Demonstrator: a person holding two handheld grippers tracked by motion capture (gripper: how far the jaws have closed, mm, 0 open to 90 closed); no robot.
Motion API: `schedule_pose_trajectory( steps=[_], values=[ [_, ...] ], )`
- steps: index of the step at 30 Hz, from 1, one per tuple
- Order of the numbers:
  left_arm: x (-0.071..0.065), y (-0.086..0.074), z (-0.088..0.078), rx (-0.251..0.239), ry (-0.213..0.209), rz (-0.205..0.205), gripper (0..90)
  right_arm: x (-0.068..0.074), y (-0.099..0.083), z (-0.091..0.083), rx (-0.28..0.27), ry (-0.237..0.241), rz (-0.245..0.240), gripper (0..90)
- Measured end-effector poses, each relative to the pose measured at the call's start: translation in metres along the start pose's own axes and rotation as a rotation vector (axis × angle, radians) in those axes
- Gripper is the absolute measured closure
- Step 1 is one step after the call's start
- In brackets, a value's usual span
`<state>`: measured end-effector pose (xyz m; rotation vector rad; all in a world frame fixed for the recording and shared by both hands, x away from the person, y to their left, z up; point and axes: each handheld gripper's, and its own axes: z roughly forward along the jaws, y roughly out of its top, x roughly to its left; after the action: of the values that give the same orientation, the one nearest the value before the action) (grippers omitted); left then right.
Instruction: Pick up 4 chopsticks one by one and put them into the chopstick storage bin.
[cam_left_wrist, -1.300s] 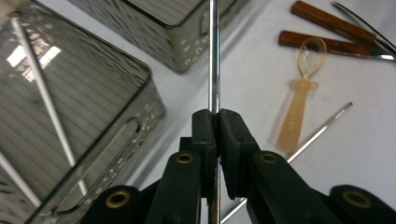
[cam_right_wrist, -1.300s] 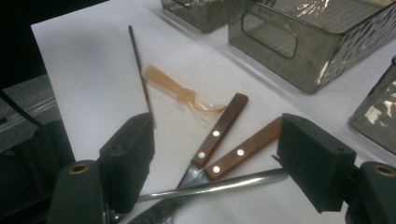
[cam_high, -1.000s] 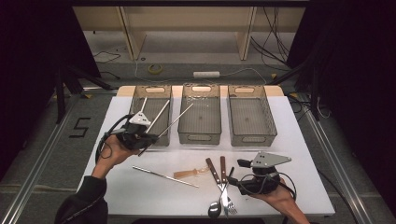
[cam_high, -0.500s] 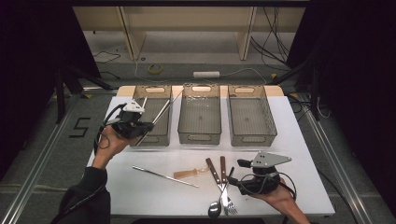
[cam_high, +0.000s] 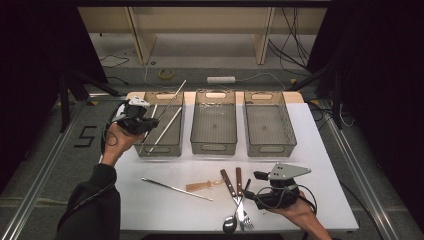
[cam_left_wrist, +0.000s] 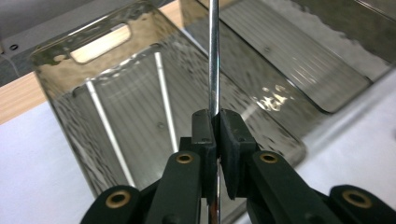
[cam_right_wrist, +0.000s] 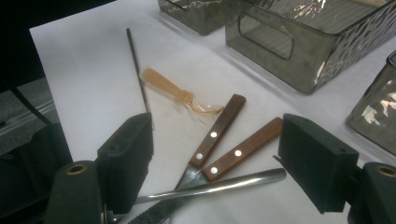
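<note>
My left gripper (cam_high: 148, 123) hovers at the left rim of the left bin (cam_high: 150, 150), shut on a thin metal rod (cam_high: 174, 95) that slants up and to the right over the bin. In the left gripper view the pads of the left gripper (cam_left_wrist: 214, 119) pinch the rod (cam_left_wrist: 214, 56) above the bin (cam_left_wrist: 56, 56), where two more rods (cam_left_wrist: 164, 100) lie. My right gripper (cam_high: 256, 192) rests open near the front right, and in its own view the right gripper (cam_right_wrist: 222, 161) stands wide over a spoon handle (cam_right_wrist: 219, 184) and two wooden-handled utensils (cam_right_wrist: 217, 128).
A middle bin (cam_high: 215, 148) and a right bin (cam_high: 272, 149) stand beside the left one. On the white table (cam_high: 320, 150) lie another metal rod (cam_high: 175, 189), an amber plastic utensil (cam_high: 202, 186), the wooden-handled pair (cam_high: 232, 182) and a spoon (cam_high: 230, 223).
My left gripper has carried the rod away from the person and to the left, from the left bin's front edge up along its left side. The right gripper has stayed put.
</note>
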<state>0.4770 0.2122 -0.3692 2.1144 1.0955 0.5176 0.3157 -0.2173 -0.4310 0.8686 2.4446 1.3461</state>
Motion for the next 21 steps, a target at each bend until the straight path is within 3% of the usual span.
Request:
schedule_pose_trajectory(
  steps=[11,21],
  values=[
    [0.020,-0.009,0.019,0.001,0.047,-0.082,84.3,0.001,0.000,0.000,0.004,0.005,-0.001,27.6],
    [0.024,-0.024,0.034,0.038,0.059,-0.110,84.3,0.001,0.000,0.000,0.004,0.007,-0.001,27.8]
  ],
)
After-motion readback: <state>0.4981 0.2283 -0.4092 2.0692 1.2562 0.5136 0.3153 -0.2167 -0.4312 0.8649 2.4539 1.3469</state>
